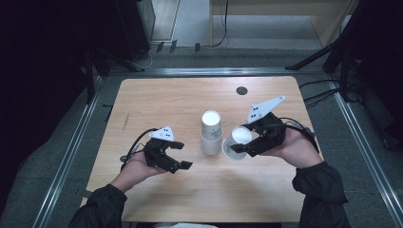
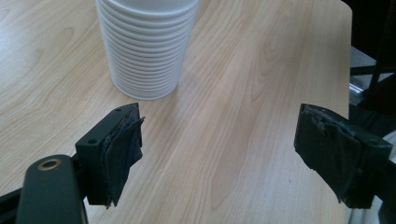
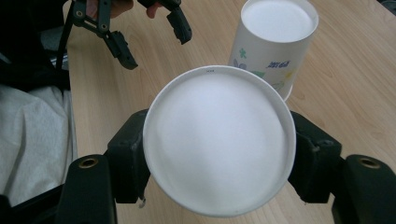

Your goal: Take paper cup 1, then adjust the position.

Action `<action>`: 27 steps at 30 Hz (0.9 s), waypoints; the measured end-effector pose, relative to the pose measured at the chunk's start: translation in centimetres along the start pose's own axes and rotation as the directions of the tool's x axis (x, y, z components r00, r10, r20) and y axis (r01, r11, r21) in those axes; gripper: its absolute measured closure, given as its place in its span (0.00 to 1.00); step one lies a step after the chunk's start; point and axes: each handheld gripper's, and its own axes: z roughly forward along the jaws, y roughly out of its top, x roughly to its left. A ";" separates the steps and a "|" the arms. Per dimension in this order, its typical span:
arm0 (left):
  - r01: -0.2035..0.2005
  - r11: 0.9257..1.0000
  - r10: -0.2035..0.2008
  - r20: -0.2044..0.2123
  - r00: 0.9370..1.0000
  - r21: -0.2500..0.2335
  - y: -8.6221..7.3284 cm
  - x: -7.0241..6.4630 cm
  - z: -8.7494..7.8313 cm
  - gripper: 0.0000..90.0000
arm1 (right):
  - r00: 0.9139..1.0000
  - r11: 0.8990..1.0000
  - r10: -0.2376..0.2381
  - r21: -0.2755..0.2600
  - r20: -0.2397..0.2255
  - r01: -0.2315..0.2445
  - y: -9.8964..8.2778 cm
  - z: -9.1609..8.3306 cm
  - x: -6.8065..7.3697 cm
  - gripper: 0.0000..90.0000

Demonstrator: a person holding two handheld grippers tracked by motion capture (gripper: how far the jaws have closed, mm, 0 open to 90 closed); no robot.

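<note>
the wooden table (image 1: 157, 99) is under everything. the stack of cups (image 1: 211, 132) stands upside down near its middle. just right of the stack, my right gripper (image 1: 240, 149) squeezes a white cup (image 1: 236, 142) from both sides, tilted. left of the stack, my left gripper (image 1: 180, 155) is wide open and holds nothing.

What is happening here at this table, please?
A person works at a wooden table with a tool in each hand. The right tool grips a single white paper cup, upside down and tilted, beside a stack of upside-down cups. The left tool is open and holds nothing, waiting near the stack.
</note>
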 end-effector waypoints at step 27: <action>-0.047 0.999 0.047 0.008 0.999 0.006 -0.3 -0.8 0.3 0.17 | 0.995 0.999 -0.026 -0.046 -0.099 0.022 -3.8 6.9 1.5 0.37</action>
